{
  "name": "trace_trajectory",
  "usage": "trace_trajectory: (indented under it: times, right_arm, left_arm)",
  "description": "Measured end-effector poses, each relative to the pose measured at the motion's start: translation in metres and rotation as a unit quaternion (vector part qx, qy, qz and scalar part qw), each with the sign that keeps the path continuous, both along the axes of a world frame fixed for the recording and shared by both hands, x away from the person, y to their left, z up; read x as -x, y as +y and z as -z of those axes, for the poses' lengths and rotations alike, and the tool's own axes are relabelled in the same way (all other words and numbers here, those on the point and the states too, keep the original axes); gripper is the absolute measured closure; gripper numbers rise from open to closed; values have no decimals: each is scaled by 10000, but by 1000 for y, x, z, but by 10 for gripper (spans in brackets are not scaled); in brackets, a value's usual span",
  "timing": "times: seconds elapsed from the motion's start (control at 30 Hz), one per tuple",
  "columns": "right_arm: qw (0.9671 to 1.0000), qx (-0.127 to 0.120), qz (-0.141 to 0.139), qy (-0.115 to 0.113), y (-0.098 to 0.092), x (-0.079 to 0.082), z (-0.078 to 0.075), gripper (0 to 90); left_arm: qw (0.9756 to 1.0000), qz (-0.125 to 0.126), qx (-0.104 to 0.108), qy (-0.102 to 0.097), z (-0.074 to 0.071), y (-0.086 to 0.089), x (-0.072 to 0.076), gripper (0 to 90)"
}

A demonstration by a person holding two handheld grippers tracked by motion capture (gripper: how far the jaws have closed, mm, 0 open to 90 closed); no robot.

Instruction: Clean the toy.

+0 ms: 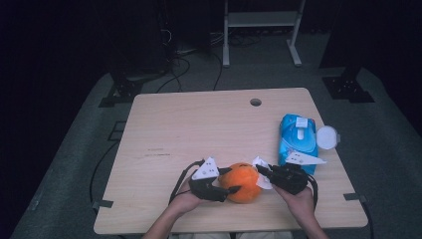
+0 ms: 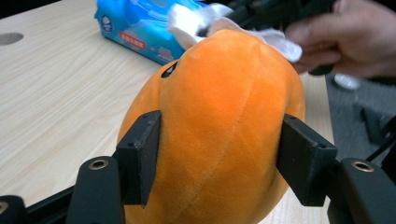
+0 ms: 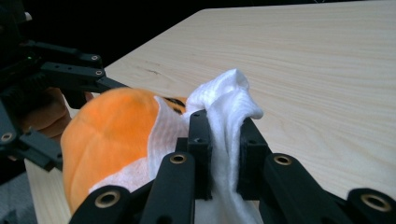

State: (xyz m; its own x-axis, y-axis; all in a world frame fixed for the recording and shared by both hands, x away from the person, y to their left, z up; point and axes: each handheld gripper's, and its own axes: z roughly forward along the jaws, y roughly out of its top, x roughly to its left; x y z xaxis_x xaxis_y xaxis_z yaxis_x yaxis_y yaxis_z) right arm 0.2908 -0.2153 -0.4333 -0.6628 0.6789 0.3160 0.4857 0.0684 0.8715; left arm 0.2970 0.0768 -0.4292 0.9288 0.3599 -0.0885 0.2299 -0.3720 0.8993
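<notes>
In the high view, an orange plush toy (image 1: 242, 182) sits low and centre in the frame, on the near part of the wooden table (image 1: 199, 129). The left gripper (image 1: 230, 181) clasps it from the left, and the right gripper (image 1: 260, 171) comes in from the right with a white wipe (image 1: 261, 172) against the toy's right side. A blue pack of wipes (image 1: 297, 141) lies to the right of centre, with a white round lid (image 1: 327, 136) just beside it.

In the left gripper view, the toy (image 2: 219, 126) takes up the centre: rounded, soft, short-piled orange fabric with seams running along it and a small dark eye-like mark near its upper left. Both black jaws press into its flanks. The wipe (image 2: 196, 18) drapes over its top, with the pack (image 2: 140, 30) behind at upper left and the person's right hand (image 2: 345, 42) at upper right.

In the right gripper view, the jaws stand narrow, pinching the bunched wipe (image 3: 224, 116) at centre; its loose end lies on the toy (image 3: 107, 140) at lower left, where the left gripper (image 3: 65, 112) holds it
</notes>
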Motion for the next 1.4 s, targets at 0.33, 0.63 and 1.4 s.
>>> trace_trajectory:
  times: [0.33,0.63,1.4]
  right_arm:
    - [9986,-466,-117,204,0,0,4,789]
    - [9977,-572,-376,9,7,10,-7,791]
    - [9959,345,-242,-801,18,17,-21,787]
  left_arm:
    - [9954,-300,599,679,-4,23,-15,375]
    - [9940,-582,604,705,-4,25,-16,359]
    - [9995,-315,12,-14,-5,-3,2,359]
